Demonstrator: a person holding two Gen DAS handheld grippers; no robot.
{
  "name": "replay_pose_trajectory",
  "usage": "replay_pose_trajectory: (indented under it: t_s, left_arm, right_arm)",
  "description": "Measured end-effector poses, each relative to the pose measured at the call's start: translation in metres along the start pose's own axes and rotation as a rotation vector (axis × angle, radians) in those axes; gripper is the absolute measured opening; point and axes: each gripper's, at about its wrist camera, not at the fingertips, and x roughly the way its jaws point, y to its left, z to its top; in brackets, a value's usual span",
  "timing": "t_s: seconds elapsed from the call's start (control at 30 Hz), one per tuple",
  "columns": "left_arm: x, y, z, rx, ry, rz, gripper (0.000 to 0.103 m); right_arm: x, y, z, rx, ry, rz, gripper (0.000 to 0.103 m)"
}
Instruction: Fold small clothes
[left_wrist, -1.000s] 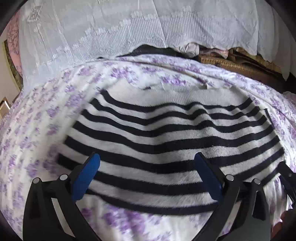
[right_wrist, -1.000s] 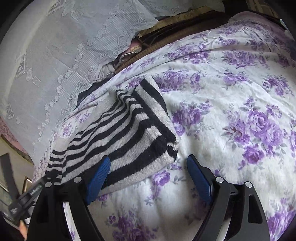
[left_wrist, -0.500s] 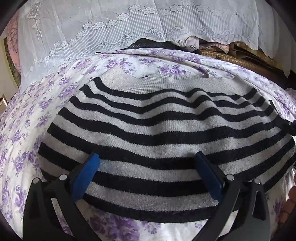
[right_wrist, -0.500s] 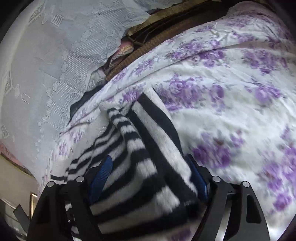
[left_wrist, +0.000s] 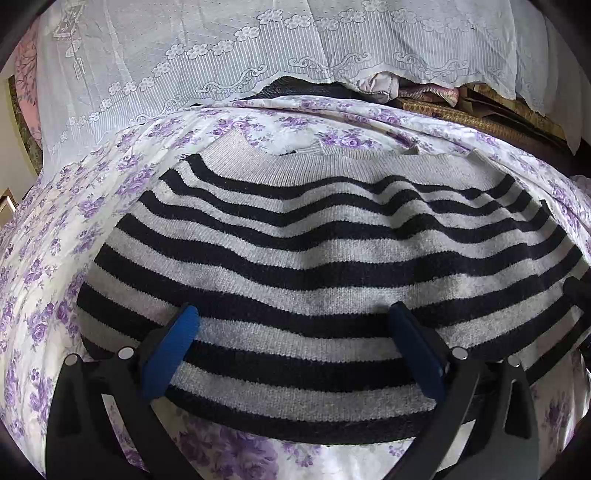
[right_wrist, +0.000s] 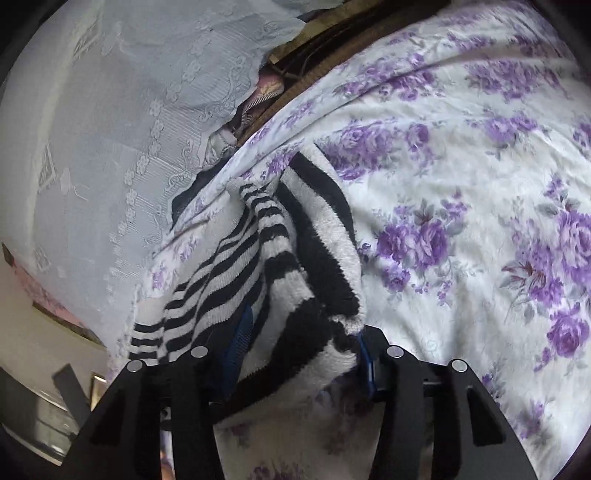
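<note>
A grey sweater with black stripes (left_wrist: 314, 258) lies flat on the floral bedsheet (left_wrist: 55, 236), neckline at the far side. My left gripper (left_wrist: 295, 347) is open and hovers over the sweater's near hem, its blue pads (left_wrist: 173, 343) wide apart. My right gripper (right_wrist: 299, 350) has closed its jaws on the sweater's right end (right_wrist: 295, 280), which bunches up between the blue pads (right_wrist: 240, 332).
A white lace curtain (left_wrist: 258, 48) hangs behind the bed. Dark woven items and folded cloth (left_wrist: 443, 103) sit under the curtain's edge. The purple-flowered sheet (right_wrist: 480, 184) spreads to the right of the sweater.
My right gripper moved onto the sweater's right end and closed on it, bunching the fabric. My left gripper moved forward over the hem and stays open.
</note>
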Motion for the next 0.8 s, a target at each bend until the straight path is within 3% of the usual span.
replay_pose_trajectory:
  t_s: [0.43,0.53,0.7,0.8]
  left_arm:
    - [-0.001,0.002,0.000,-0.002,-0.002,-0.002,0.099]
    - [-0.004,0.004,0.001,-0.006,-0.009,-0.001,0.099]
    - [-0.004,0.003,0.002,-0.004,-0.009,0.007,0.099]
    - [-0.003,0.002,0.001,0.000,-0.006,0.011,0.099]
  right_arm:
    - [0.015,-0.006,0.017,0.019,-0.060,-0.029,0.046]
    - [0.018,-0.001,0.016,-0.014,-0.060,-0.045,0.051]
    - [0.020,0.005,0.015,-0.062,-0.056,-0.007,0.071]
    - [0.020,0.008,0.015,-0.076,-0.051,0.008,0.073]
